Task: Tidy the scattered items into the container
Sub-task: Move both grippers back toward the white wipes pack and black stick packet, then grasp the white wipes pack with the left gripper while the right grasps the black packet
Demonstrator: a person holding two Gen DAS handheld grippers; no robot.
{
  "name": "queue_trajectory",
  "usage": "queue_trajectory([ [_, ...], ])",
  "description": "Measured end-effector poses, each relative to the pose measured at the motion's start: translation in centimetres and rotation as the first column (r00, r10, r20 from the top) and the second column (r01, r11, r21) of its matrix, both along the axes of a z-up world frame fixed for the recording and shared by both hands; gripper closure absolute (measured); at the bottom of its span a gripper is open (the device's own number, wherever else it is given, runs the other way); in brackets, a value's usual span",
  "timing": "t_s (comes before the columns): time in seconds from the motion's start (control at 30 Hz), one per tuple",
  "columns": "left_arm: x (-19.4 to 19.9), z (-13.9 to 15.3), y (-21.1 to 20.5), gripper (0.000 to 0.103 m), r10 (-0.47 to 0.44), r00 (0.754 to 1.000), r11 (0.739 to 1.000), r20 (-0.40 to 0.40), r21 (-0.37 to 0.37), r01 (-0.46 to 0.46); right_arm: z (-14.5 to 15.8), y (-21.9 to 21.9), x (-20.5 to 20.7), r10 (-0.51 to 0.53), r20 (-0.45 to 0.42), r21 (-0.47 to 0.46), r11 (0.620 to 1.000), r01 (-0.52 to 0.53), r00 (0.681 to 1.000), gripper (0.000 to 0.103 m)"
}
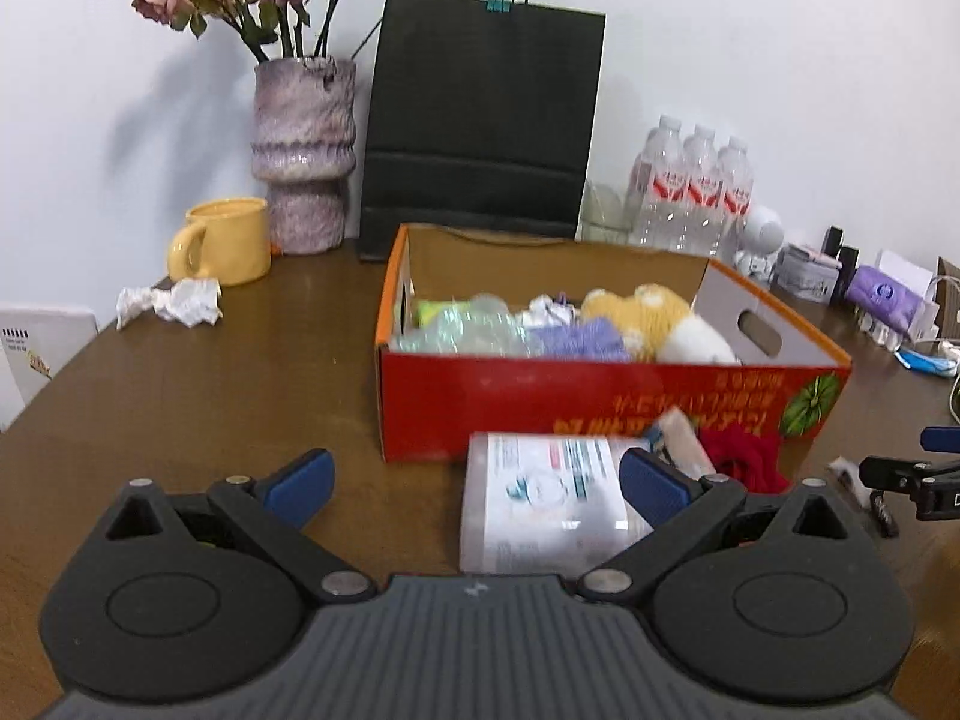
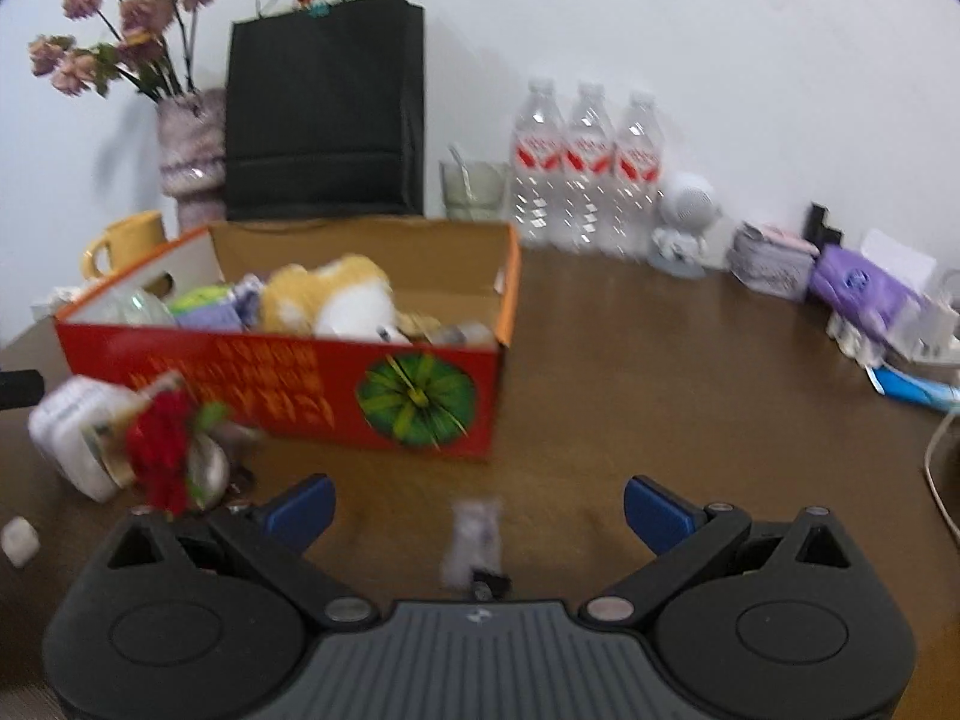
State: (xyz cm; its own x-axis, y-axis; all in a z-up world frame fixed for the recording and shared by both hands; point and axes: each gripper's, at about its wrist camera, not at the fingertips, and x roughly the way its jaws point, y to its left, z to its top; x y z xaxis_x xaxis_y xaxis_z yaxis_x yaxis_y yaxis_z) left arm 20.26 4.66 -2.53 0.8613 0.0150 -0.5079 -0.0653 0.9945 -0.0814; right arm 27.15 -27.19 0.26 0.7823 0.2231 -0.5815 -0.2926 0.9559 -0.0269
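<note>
A red and orange cardboard box (image 1: 600, 396) stands on the brown table and holds a yellow plush toy (image 1: 642, 312), a purple cloth, crushed plastic and paper. In front of it lie a white plastic packet (image 1: 540, 498) and a red fabric flower (image 1: 744, 456). Crumpled white paper (image 1: 171, 300) lies at the left. My left gripper (image 1: 477, 483) is open and empty, low over the table, with the packet between its fingers. My right gripper (image 2: 480, 504) is open over a small pale item (image 2: 474, 534). The box (image 2: 288, 384), the flower (image 2: 165, 450) and the packet (image 2: 72, 426) show in the right wrist view.
A yellow mug (image 1: 225, 240), a vase of dried roses (image 1: 303, 156) and a black paper bag (image 1: 480, 114) stand behind the box. Water bottles (image 2: 585, 162), a glass (image 2: 474, 189), a white figurine (image 2: 684, 222) and purple tissue packs (image 2: 864, 294) line the back right. A small white object (image 2: 18, 540) lies at the left.
</note>
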Motion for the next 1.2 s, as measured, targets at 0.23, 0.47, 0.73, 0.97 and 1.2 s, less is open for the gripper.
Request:
queue_trajectory([
  [0.23,-0.4,-0.7,-1.8,0.000,-0.006,1.000,0.997,0.000,0.077,0.006,-1.4,-0.8,-1.3,-0.001,-0.043,-0.009,1.000,0.001,0.999,0.009],
  [0.47,0.0,-0.8,-3.1,0.000,-0.018,1.000,0.995,-0.001,0.100,0.018,-1.9,-0.7,-1.5,0.011,-0.061,0.000,1.000,-0.011,0.998,0.036],
  [0.73,0.1,-1.1,-4.0,0.000,-0.044,0.999,0.992,-0.010,0.118,0.045,-2.2,-1.3,-1.4,-0.002,-0.089,0.037,0.999,0.005,0.996,0.047],
  [0.97,0.9,-1.7,-3.9,0.009,-0.032,0.998,0.994,-0.049,0.106,0.038,-2.4,-1.5,-1.4,-0.002,-0.089,0.046,0.999,0.006,0.996,0.058],
  [1.2,1.1,-2.0,-3.5,0.019,-0.038,0.997,0.995,-0.070,0.085,0.044,-2.4,-1.2,-1.7,-0.005,-0.072,0.025,1.000,0.007,0.997,0.082],
])
